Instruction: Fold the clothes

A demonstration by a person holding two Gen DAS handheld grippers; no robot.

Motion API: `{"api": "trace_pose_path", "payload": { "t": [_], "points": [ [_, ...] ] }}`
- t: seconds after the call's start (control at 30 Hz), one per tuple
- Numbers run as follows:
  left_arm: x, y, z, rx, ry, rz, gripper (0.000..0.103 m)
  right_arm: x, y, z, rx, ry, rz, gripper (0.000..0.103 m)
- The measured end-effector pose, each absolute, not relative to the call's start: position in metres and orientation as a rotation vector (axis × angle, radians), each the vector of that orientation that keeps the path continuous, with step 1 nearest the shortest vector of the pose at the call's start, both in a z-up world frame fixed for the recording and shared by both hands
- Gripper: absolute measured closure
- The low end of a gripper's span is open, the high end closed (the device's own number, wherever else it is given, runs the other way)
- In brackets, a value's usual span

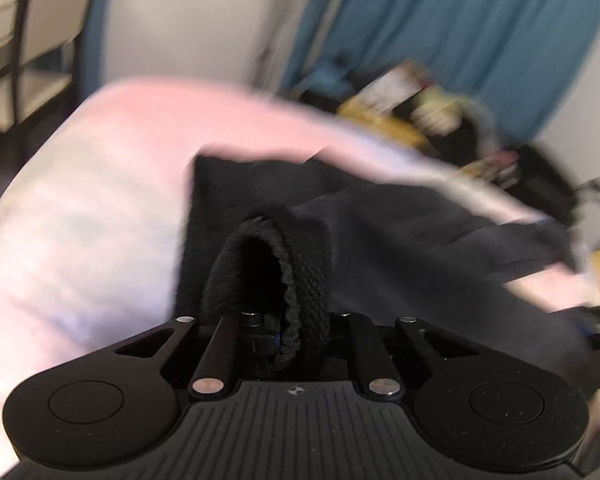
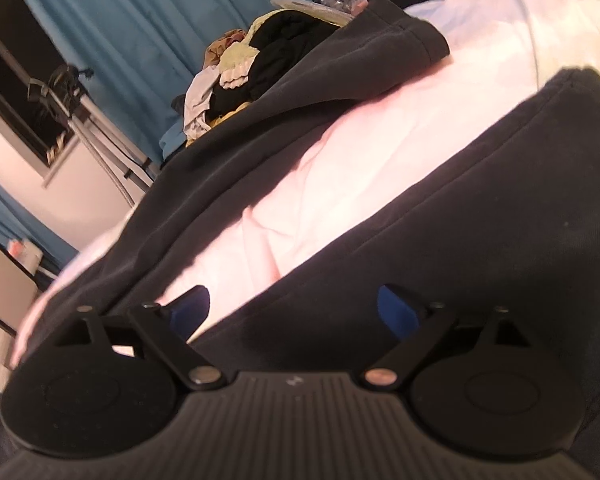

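A black garment [image 2: 440,216], seemingly trousers or a sweatshirt with two limbs spread apart, is laid across a pale pink sheet [image 2: 340,184] on what looks like a bed. In the left wrist view a ribbed black band [image 1: 288,272] of the garment [image 1: 380,232] is pinched by the left gripper [image 1: 274,320], whose jaws are drawn tightly together on it. The right gripper [image 2: 296,308] is held with its blue-padded fingers [image 2: 190,310] spread wide, one limb of the garment lying between them but not clamped. A slip is judged the main risk: only a thin band is held on the left, and motion blur suggests a fast swing, so the cloth could be pulled free or dragged into a bunch. No container is clearly seen; a loose heap of other clothes [image 2: 244,64] is piled beyond the bed, before a teal curtain [image 2: 140,32].
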State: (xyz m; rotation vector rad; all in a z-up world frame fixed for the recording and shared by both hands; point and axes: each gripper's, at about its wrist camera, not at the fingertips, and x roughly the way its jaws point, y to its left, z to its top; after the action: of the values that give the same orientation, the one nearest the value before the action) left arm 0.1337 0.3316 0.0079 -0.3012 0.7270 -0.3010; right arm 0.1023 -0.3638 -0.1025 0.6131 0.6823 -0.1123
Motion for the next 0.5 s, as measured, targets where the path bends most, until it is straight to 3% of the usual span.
{"api": "trace_pose_path", "payload": {
  "t": [0.17, 0.3, 0.5],
  "points": [
    [0.089, 0.357, 0.032, -0.390, 0.786, -0.480, 0.091, 0.090, -0.361, -0.094, 0.577, 0.669, -0.127, 0.011],
    [0.062, 0.367, 0.005, -0.362, 0.882, -0.440, 0.088, 0.080, -0.364, -0.092, 0.568, 0.661, -0.140, 0.011],
    [0.048, 0.357, -0.047, -0.300, 0.788, -0.153, 0.064, 0.082, -0.359, -0.095, 0.518, 0.695, -0.150, 0.011]
  ]
}}
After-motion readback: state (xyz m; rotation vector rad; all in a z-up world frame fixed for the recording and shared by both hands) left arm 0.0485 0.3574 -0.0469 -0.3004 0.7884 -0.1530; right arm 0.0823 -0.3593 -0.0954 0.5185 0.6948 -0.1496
